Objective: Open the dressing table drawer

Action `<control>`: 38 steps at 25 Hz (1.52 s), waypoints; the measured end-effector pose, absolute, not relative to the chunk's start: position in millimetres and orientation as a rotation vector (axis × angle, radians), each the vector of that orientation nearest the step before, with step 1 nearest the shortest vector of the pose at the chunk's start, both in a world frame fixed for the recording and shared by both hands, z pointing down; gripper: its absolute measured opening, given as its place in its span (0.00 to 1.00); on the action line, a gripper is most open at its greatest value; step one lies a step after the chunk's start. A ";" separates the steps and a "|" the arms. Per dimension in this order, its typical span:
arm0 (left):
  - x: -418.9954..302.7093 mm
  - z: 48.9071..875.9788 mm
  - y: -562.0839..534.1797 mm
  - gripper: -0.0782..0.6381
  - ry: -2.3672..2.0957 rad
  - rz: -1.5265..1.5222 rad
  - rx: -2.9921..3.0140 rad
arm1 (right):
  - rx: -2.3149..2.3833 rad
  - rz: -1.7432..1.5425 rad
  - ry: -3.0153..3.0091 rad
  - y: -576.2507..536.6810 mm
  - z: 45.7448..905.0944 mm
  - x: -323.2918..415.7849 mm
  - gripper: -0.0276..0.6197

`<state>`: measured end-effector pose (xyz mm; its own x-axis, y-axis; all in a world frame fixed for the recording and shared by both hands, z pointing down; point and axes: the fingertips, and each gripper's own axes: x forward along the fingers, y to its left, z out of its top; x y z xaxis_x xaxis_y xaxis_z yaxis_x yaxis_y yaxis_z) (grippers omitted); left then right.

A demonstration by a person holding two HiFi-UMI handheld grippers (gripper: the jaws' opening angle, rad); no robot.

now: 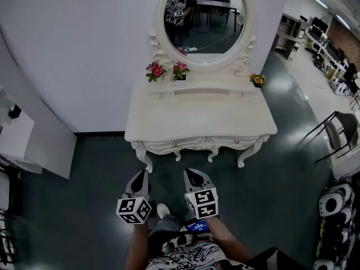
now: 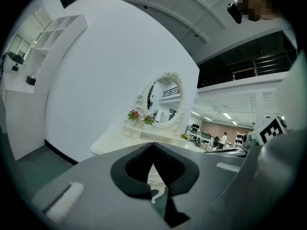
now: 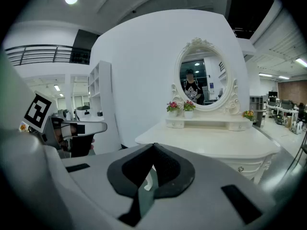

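Note:
The white dressing table (image 1: 197,120) stands against the wall under an oval mirror (image 1: 203,21). Its two drawers (image 1: 191,145) are closed, each with a small knob (image 1: 174,144). Both grippers hover over the dark floor a short way in front of it, touching nothing. My left gripper (image 1: 140,175) is shut and empty, fingertips together, aimed at the table's left leg. My right gripper (image 1: 191,173) is also shut and empty, aimed at the table's middle. The left gripper view has its gripper (image 2: 153,143) below the table (image 2: 120,140). From the right gripper (image 3: 153,145) the table (image 3: 211,145) and a knob (image 3: 241,168) show.
Small flower pots (image 1: 156,70) stand on the table's raised back shelf, with another (image 1: 257,80) at the right. A white cabinet (image 1: 28,139) stands at the left and a dark chair (image 1: 337,134) at the right. White round objects (image 1: 332,204) lie at the lower right.

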<state>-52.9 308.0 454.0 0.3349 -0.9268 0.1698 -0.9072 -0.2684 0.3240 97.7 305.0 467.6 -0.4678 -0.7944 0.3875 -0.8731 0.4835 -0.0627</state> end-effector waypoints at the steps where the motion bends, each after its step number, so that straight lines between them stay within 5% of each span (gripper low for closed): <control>1: -56.5 454.4 307.9 0.11 -1.637 -0.058 2.240 | 1.416 0.362 -2.429 306.0 465.8 97.1 0.05; 9: -65.4 452.4 297.9 0.11 -1.683 -0.012 2.244 | 1.435 0.432 -2.423 299.4 469.2 101.5 0.05; 11: -63.4 454.5 288.4 0.11 -1.677 -0.007 2.249 | 1.438 0.437 -2.426 290.8 470.5 102.2 0.16; 16: -60.7 466.5 246.9 0.11 -1.692 0.058 2.271 | 1.470 0.425 -2.417 247.9 478.0 104.3 0.21; 38: -119.8 548.0 -107.5 0.11 -1.436 0.289 2.328 | 1.500 0.572 -2.202 -106.1 555.0 5.5 0.23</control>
